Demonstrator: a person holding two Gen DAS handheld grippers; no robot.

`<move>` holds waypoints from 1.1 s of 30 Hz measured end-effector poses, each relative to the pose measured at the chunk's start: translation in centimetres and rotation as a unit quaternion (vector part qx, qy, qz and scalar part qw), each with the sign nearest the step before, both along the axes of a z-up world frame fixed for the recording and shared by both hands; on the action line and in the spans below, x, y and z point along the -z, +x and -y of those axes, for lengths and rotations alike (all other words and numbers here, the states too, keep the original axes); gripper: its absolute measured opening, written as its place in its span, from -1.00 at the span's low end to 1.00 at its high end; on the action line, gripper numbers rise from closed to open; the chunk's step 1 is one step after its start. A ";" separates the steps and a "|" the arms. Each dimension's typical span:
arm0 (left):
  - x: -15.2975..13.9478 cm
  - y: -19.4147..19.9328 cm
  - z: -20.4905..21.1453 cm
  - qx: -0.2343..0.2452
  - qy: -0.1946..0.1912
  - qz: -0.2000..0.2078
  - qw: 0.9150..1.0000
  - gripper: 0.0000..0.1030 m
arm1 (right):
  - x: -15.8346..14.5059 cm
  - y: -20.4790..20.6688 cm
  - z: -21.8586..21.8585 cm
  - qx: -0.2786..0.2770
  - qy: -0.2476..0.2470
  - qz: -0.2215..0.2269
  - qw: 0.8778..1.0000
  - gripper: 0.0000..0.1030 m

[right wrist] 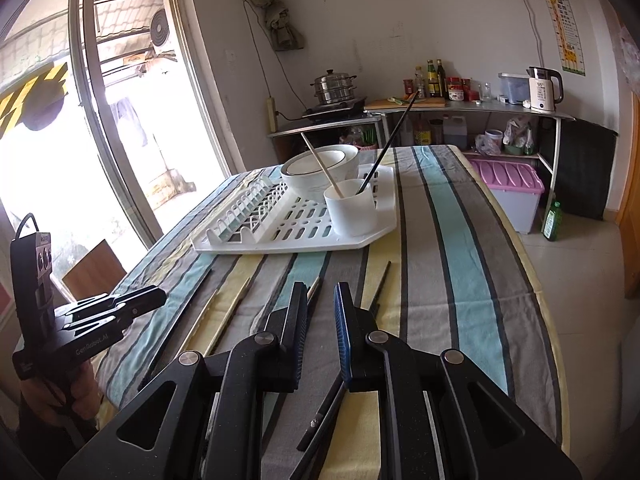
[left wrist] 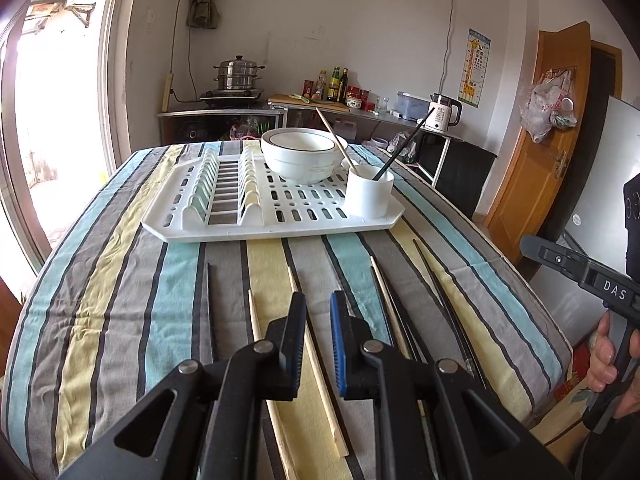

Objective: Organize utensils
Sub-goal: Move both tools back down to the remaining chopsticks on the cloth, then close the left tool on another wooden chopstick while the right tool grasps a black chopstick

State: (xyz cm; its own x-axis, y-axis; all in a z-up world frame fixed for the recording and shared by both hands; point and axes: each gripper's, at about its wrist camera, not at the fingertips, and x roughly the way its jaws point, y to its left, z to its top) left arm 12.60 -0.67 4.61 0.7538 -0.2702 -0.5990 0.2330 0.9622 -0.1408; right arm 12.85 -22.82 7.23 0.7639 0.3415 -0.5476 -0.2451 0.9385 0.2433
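Several chopsticks lie side by side on the striped tablecloth, among them a black chopstick point(left wrist: 210, 308), wooden chopsticks point(left wrist: 384, 292) and another black chopstick point(left wrist: 436, 280). My left gripper point(left wrist: 316, 312) hovers low over them, open by a narrow gap with nothing in it. My right gripper point(right wrist: 320, 300) is likewise open and empty above a wooden chopstick point(right wrist: 232, 308) and a black chopstick point(right wrist: 380, 284). Beyond stands a white drying rack point(left wrist: 280, 232) with a white cup point(left wrist: 368, 196) that holds one wooden and one black chopstick, and a white bowl point(left wrist: 300, 160).
Each view shows the other hand-held gripper: the right gripper point(left wrist: 536, 250) off the table's right edge, the left gripper point(right wrist: 148, 305) at its left edge. A kitchen counter point(right wrist: 460, 106) with pot, bottles and kettle lines the back wall. A pink-lidded bin point(right wrist: 516, 188) sits on the floor.
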 end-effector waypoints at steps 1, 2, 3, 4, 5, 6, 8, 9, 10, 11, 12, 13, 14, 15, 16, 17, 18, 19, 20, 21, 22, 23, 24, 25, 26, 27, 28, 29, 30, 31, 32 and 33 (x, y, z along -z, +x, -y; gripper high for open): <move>0.1 -0.1 0.0 0.001 0.000 -0.001 1.000 -0.74 | 0.2 0.0 0.0 -0.001 0.001 -0.002 1.000 -0.72; 0.3 -0.1 0.0 0.001 -0.002 -0.003 1.000 -0.74 | 0.4 -0.1 -0.1 -0.001 0.001 -0.005 1.000 -0.72; 0.5 -0.3 0.1 0.002 -0.003 -0.005 1.000 -0.74 | 0.6 -0.1 -0.1 -0.001 0.002 -0.008 1.000 -0.72; 0.6 -0.3 0.2 0.001 -0.002 -0.008 1.000 -0.74 | 0.8 0.0 -0.1 -0.002 0.002 -0.010 1.000 -0.72; 0.8 -0.2 0.3 0.001 0.000 -0.009 1.000 -0.74 | 0.9 0.2 -0.1 -0.002 0.003 -0.012 1.000 -0.72; 0.9 -0.2 0.5 0.001 0.003 -0.011 1.000 -0.74 | 1.0 0.3 -0.2 -0.002 0.002 -0.014 1.000 -0.72; 1.3 0.0 0.8 0.003 0.005 -0.017 1.000 -0.74 | 1.3 0.5 -0.3 -0.002 0.002 -0.018 1.000 -0.72; 1.4 0.2 0.9 0.003 0.006 -0.019 1.000 -0.74 | 1.4 0.7 -0.4 -0.002 0.002 -0.020 1.000 -0.72; 1.5 0.4 1.0 0.002 0.008 -0.022 1.000 -0.74 | 1.6 0.9 -0.5 -0.002 0.001 -0.024 1.000 -0.72; 1.7 0.7 1.1 0.001 0.009 -0.026 1.000 -0.74 | 1.8 1.1 -0.6 -0.001 -0.002 -0.028 1.000 -0.72; 1.9 1.0 1.2 0.001 0.010 -0.030 1.000 -0.74 | 2.0 1.3 -0.8 -0.002 -0.004 -0.031 1.000 -0.72; 2.1 1.3 1.3 0.001 0.011 -0.034 0.999 -0.74 | 2.3 1.5 -1.0 -0.003 -0.005 -0.034 0.999 -0.72; 2.3 1.8 1.3 0.000 0.015 -0.039 0.999 -0.74 | 2.6 1.9 -1.1 -0.003 -0.005 -0.039 0.999 -0.72; 2.6 2.2 1.4 -0.001 0.019 -0.044 0.999 -0.74 | 2.9 2.2 -1.3 -0.003 -0.005 -0.045 0.999 -0.72; 2.8 2.6 1.5 -0.003 0.021 -0.050 0.998 -0.74 | 3.1 2.7 -1.5 -0.003 -0.007 -0.051 0.999 -0.72; 3.1 3.2 1.5 -0.005 0.023 -0.058 0.998 -0.74 | 3.5 3.1 -1.8 -0.004 -0.010 -0.056 0.998 -0.72; 3.3 3.7 1.6 -0.006 0.024 -0.064 0.998 -0.74 | 3.8 3.6 -2.0 -0.002 -0.012 -0.062 0.998 -0.72; 3.5 4.3 1.6 -0.009 0.026 -0.071 0.997 -0.74 | 4.2 4.1 -2.2 0.000 -0.014 -0.070 0.997 -0.72; 3.7 4.7 1.7 -0.011 0.029 -0.075 0.997 -0.74 | 4.5 4.5 -2.4 -0.001 -0.014 -0.076 0.997 -0.72; 3.9 5.2 1.7 -0.012 0.030 -0.078 0.996 -0.74 | 4.8 5.0 -2.6 -0.002 -0.015 -0.083 0.996 -0.72; 4.2 5.7 1.7 -0.012 0.029 -0.083 0.996 -0.74 | 5.2 5.5 -2.9 -0.002 -0.018 -0.089 0.996 -0.72; 4.4 6.1 1.7 -0.013 0.030 -0.090 0.995 -0.74 | 5.5 5.9 -3.2 -0.001 -0.021 -0.097 0.995 -0.72; 4.7 6.5 1.8 -0.013 0.030 -0.096 0.995 -0.74 | 5.8 6.3 -3.4 -0.001 -0.022 -0.104 0.994 -0.72; 4.9 6.9 1.9 -0.013 0.030 -0.101 0.994 -0.74 | 6.1 6.7 -3.6 -0.002 -0.023 -0.109 0.994 -0.72; 5.1 7.1 1.9 -0.014 0.031 -0.104 0.994 -0.74 | 6.4 7.2 -3.9 -0.002 -0.025 -0.115 0.993 -0.72; 5.3 7.4 1.9 -0.016 0.033 -0.108 0.993 -0.74 | 6.7 7.5 -4.1 -0.002 -0.026 -0.121 0.992 -0.72; 5.4 7.7 2.0 -0.017 0.033 -0.112 0.993 -0.74 | 7.0 8.0 -4.3 -0.002 -0.027 -0.127 0.992 -0.72; 5.5 7.9 1.9 -0.018 0.034 -0.115 0.993 -0.74 | 7.2 8.3 -4.6 -0.002 -0.028 -0.133 0.991 -0.72; 5.6 8.1 1.9 -0.020 0.033 -0.117 0.992 -0.74 | 7.3 8.6 -4.8 -0.002 -0.028 -0.136 0.990 -0.72; 5.7 8.3 1.9 -0.021 0.033 -0.119 0.992 -0.74 | 7.5 8.8 -5.0 -0.003 -0.029 -0.139 0.990 -0.72; 5.8 8.4 1.8 -0.022 0.033 -0.120 0.992 -0.74 | 7.6 9.1 -5.2 -0.004 -0.030 -0.142 0.989 -0.72; 5.8 8.6 1.8 -0.023 0.032 -0.122 0.992 -0.74 | 7.6 9.3 -5.5 -0.005 -0.032 -0.144 0.989 -0.73</move>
State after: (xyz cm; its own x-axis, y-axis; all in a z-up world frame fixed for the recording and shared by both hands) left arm 21.17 -2.45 -1.24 0.5949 -0.1948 -0.7798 0.1551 0.9798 -0.1264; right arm 22.15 -17.33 -0.39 0.5692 0.3059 -0.7632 -0.1839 0.9521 0.2444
